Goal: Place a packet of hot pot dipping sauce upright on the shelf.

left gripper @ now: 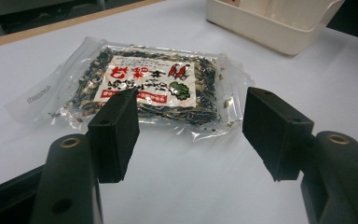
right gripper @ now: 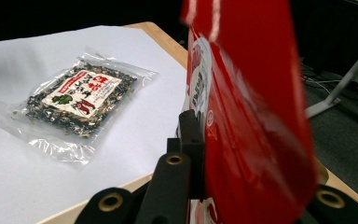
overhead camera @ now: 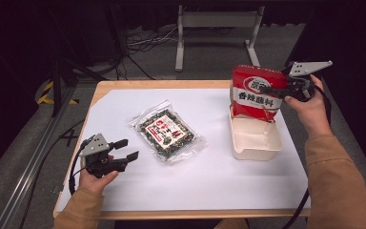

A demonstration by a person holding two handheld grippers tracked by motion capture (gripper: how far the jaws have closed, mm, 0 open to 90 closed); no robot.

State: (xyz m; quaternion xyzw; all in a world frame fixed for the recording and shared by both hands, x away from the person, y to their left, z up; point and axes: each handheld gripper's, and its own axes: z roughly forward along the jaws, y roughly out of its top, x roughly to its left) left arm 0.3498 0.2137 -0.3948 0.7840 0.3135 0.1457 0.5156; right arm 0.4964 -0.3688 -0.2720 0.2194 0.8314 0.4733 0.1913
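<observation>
holding the red bag (overhead camera: 257, 93) tight, the right gripper (overhead camera: 272, 90) has its two black fingers (right gripper: 192, 140) pinched on the bag's side edge. the bag stands upright, out past the fingertips, and its bottom end dips into the cream tub (overhead camera: 267, 145) right under it. the tub sits on the white paper (overhead camera: 209, 176) on the table.

the left gripper (overhead camera: 126, 149) rests low near the paper with its fingers (left gripper: 114, 135) spread wide and nothing between them. a clear bag of dark dried bits (overhead camera: 167, 132) lies flat on the paper just ahead of those open fingertips, not touching them. it is well apart from the right gripper's fingers and from the tub.
</observation>
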